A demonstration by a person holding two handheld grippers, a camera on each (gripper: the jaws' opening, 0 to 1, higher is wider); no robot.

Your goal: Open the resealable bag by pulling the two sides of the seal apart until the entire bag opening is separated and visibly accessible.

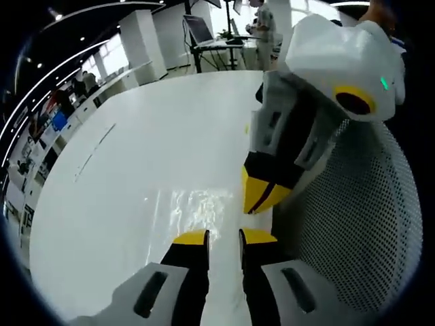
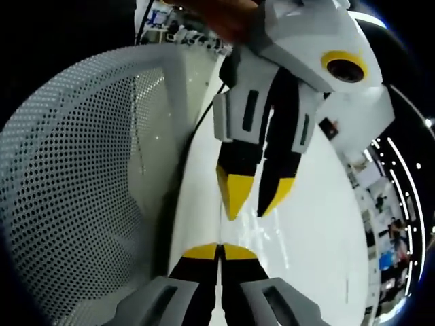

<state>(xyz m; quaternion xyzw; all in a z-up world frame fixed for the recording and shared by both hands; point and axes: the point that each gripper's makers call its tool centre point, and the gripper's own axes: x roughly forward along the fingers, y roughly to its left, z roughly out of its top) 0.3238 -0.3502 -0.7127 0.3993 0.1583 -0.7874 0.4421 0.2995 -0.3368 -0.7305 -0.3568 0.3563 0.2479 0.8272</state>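
Note:
The clear resealable bag (image 1: 187, 207) lies flat on the white table (image 1: 129, 136), showing only as a wrinkled, glossy patch just beyond my left gripper (image 1: 224, 238). The left jaws stand open with a narrow gap and nothing clearly between them. My right gripper (image 1: 262, 197) comes in from the upper right, its yellow tips pressed together at the bag's right edge; whether film is pinched there I cannot tell. In the right gripper view my right gripper (image 2: 219, 251) is shut, and my left gripper (image 2: 257, 193) hangs ahead with its tips apart above a faint sheen of bag (image 2: 275, 238).
A white perforated chair back (image 1: 367, 224) stands close against the table's edge, beside both grippers (image 2: 75, 190). Far across the room are a stand with a laptop (image 1: 200, 30), a person (image 1: 264, 27), and shelves along the wall (image 1: 41, 129).

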